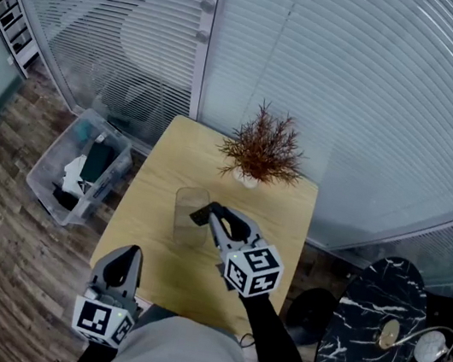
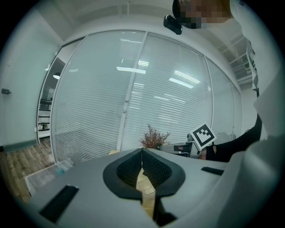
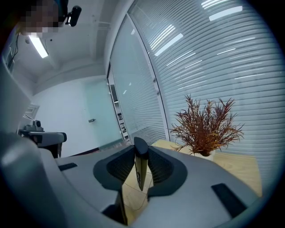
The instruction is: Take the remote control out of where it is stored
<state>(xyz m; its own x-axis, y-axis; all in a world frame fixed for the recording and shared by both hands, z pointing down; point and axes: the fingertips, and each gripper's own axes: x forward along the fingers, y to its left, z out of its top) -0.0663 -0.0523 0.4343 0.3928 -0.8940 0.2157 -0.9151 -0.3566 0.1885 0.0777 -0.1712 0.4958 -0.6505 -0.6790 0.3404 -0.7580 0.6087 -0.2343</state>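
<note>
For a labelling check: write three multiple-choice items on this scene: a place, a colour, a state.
1. The potted plant stands: A on a shelf; B on the table, far end; C on a chair.
2. The table top is: A black; B light wood; C red.
3. The right tool is: A open, empty; B out of view; C shut on the remote control.
Key: B, its pot rests on the wood; B, pale grain shows; C, its pads press the dark remote.
</note>
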